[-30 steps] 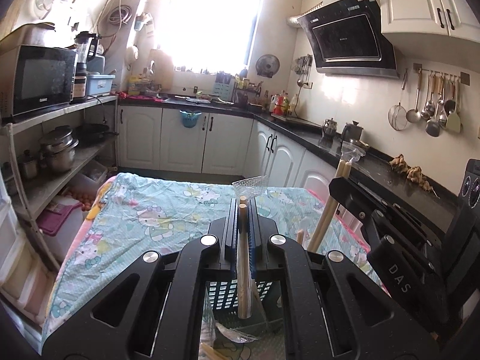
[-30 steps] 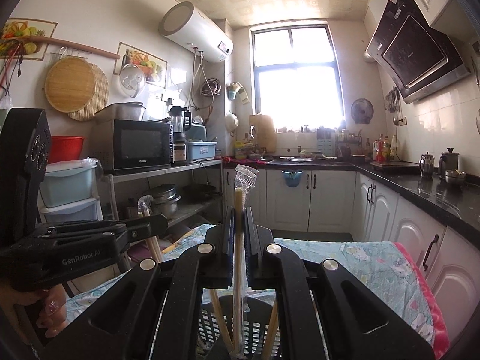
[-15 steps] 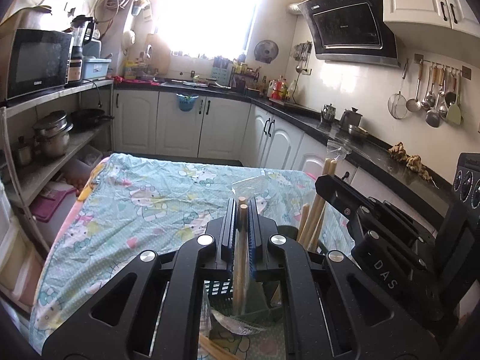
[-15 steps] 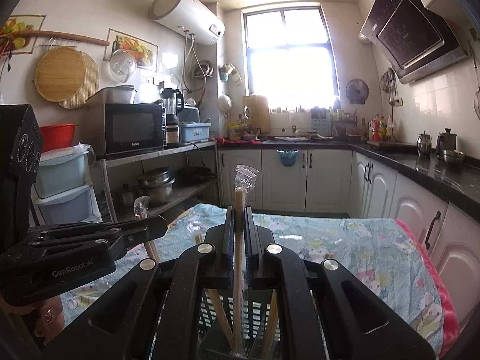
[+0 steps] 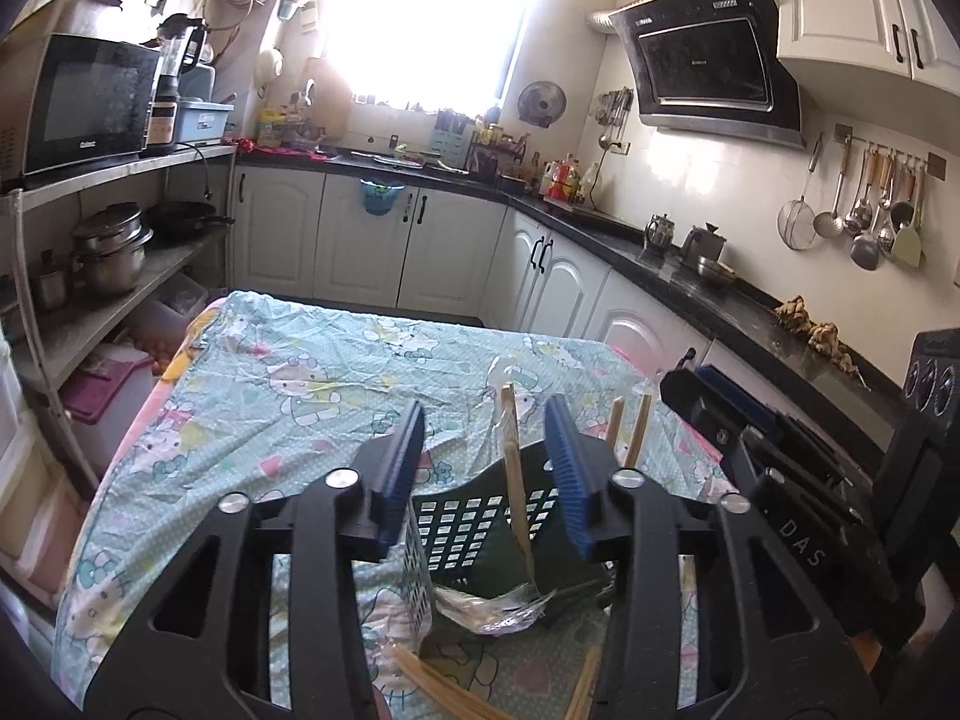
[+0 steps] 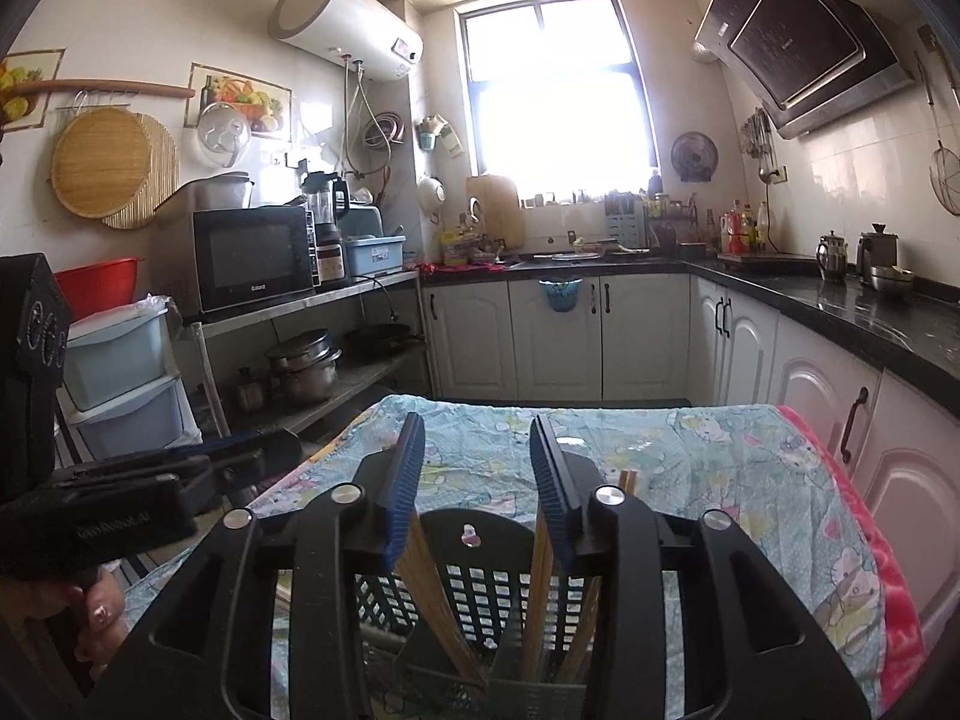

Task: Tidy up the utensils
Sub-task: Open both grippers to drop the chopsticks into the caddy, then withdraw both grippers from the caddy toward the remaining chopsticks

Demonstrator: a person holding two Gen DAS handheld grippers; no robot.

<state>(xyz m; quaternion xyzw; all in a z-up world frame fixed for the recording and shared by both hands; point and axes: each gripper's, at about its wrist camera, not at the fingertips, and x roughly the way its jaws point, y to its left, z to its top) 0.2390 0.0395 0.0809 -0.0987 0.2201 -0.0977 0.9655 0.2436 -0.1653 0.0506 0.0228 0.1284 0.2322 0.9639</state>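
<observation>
One table [image 5: 288, 396], draped in a pale blue cartoon-print cloth, carries one dark perforated plastic utensil basket [image 5: 480, 516]. Two hand-held grippers are seen: the left hand-held gripper [image 5: 483, 468] and the right hand-held gripper [image 6: 474, 480], each spread wide and holding nothing, both poised just above the basket. At least three wooden chopsticks [image 5: 515, 468] are counted leaning upright in the basket in the left view, some in clear wrappers; an exact total cannot be told. More loose chopsticks [image 5: 432, 687] lie on the cloth beside the basket. The light basket could be tipped if a leaning stick were knocked by an open finger, and the crinkled wrappers could be snagged, pulling sticks back out.
</observation>
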